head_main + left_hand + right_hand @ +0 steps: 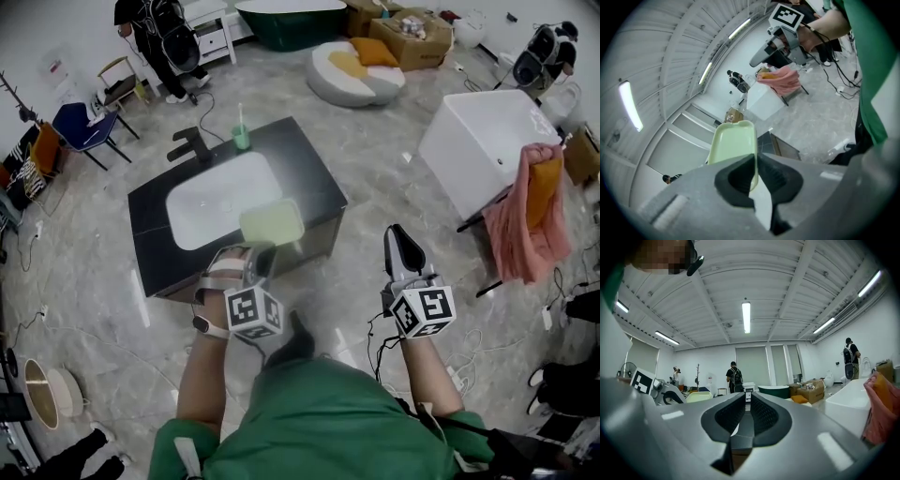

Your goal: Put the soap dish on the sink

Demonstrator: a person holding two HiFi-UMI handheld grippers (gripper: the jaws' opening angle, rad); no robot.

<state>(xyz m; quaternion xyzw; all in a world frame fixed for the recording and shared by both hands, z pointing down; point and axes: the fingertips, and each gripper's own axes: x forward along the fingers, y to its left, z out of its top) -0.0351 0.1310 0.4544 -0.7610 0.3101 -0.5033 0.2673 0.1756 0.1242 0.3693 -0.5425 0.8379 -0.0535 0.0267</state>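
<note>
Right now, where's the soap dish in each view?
Head view: soap dish at centre, at the near edge of the sink counter, held by the left hand-held gripper.
Left gripper view: soap dish at centre, clamped edge-on between the jaws.
Right gripper view: soap dish low left, small, pale green.
Shared landmark: pink cloth.
</note>
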